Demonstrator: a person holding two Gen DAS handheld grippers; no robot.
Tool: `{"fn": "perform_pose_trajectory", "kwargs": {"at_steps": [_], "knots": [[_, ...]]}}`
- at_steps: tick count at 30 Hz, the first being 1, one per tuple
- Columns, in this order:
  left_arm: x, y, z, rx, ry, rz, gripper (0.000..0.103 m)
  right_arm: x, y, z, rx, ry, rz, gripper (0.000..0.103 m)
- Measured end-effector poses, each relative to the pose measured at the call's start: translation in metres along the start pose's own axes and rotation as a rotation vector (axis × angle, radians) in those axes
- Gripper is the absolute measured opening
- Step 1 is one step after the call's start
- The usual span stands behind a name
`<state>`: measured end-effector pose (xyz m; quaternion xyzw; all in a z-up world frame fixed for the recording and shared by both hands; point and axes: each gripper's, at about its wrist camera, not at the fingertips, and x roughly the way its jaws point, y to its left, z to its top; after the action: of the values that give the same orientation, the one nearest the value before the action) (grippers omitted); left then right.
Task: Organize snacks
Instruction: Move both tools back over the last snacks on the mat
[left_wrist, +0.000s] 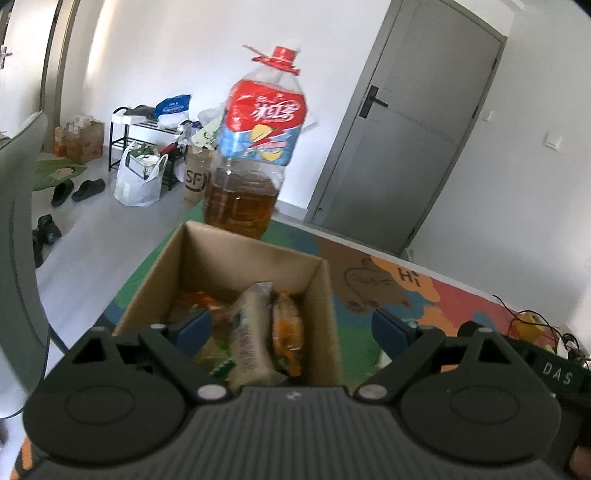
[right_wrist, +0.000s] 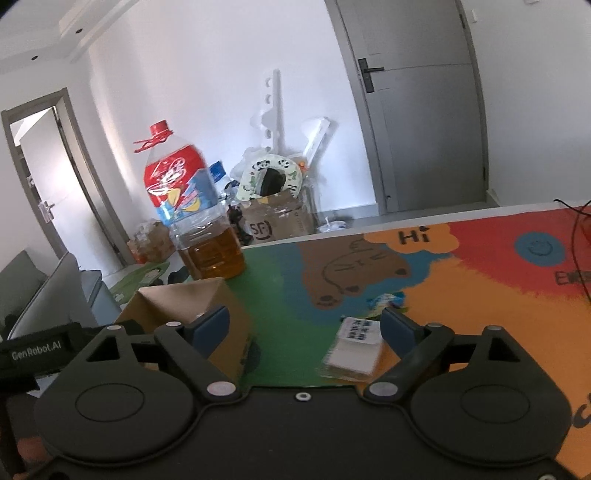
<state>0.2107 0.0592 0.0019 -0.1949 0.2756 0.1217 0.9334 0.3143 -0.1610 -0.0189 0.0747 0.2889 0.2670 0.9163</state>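
Both hand-held grippers, left (left_wrist: 291, 328) and right (right_wrist: 304, 326), spread, empty; blurred packet (right_wrist: 354, 343) beside box (right_wrist: 225, 317).

Before you: a matt brown cardboard box (left_wrist: 207, 258) holding glossy plastic-wrapped snack packets (left_wrist: 251, 332); behind it, a clear, shiny plastic oil bottle (left_wrist: 255, 162) with a glossy label; beneath, a smooth printed table mat (right_wrist: 288, 295); your grippers' bodies look matt black plastic.
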Motion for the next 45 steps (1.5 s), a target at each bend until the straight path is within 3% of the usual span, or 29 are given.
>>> {"fn": "perform_pose_trajectory", "kwargs": {"at_steps": [7, 22, 45], "knots": [[0.003, -0.035, -0.003, 0.039, -0.012, -0.068, 0.093, -0.009, -0.026, 0.003, 0.024, -0.016, -0.026, 0.089], [0.025, -0.092, -0.014, 0.106, -0.009, -0.123, 0.09, -0.009, -0.084, 0.003, 0.128, -0.029, -0.051, 0.088], [0.082, -0.139, -0.046, 0.167, 0.063, -0.101, 0.09, 0.017, -0.15, -0.01, 0.227, 0.011, -0.032, 0.088]]}}
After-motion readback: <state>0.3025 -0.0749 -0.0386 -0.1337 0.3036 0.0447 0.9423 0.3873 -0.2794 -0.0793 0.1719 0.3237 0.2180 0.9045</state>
